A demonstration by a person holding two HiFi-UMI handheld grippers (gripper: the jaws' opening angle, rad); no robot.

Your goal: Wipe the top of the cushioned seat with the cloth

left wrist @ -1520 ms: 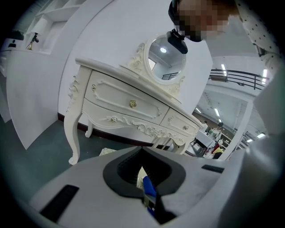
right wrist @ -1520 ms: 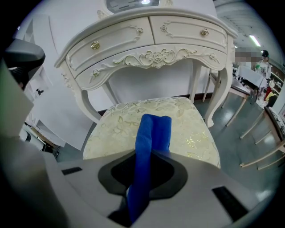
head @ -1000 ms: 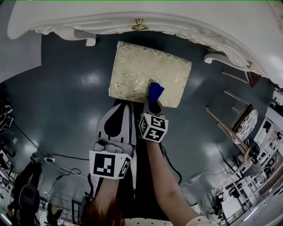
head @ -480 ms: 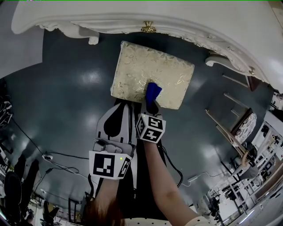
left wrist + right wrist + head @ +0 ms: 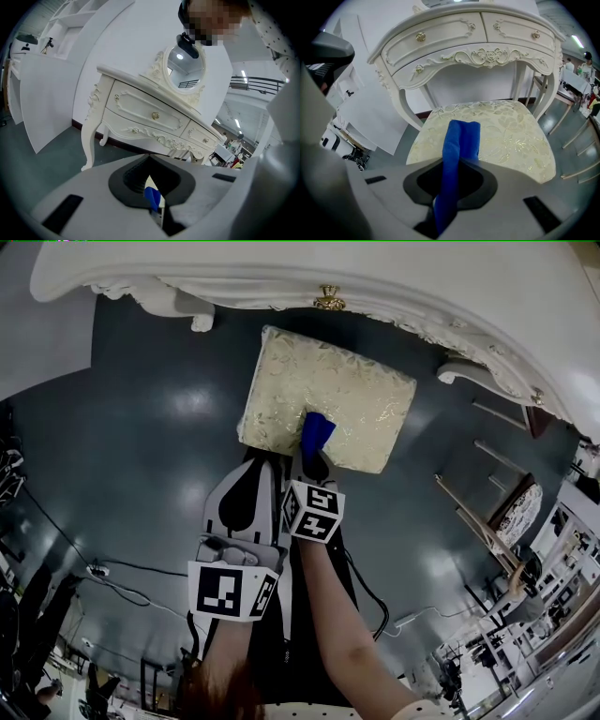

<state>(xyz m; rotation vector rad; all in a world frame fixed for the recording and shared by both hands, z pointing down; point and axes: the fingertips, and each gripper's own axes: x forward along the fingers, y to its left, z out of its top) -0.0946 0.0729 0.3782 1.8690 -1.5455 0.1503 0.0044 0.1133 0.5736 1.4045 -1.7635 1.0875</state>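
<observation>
Right gripper (image 5: 314, 463): jaws clenched on the blue cloth (image 5: 457, 150). The cloth comes up from between the jaws as a folded strip and runs straight forward, with its free end lying on the cushioned seat (image 5: 511, 136) just ahead of the jaw tips.

The seat is cream with a pale gold leaf pattern. It lies ahead of and below the right jaws, and the cloth end sits close inside its near edge, left of centre.

A white carved dressing table (image 5: 478, 42) with brass drawer knobs stands beyond the seat, straight ahead of the jaws.

Left gripper (image 5: 255, 465): held just to the left of the right gripper, with its jaw tips short of the seat's near edge and over the dark floor (image 5: 141, 427). Its jaws are drawn together and grasp nothing. A narrow slit between them shows a bit of blue, probably the cloth beyond them.

An oval mirror (image 5: 185, 70) sits on top of the table, up and ahead of the left jaws.
</observation>
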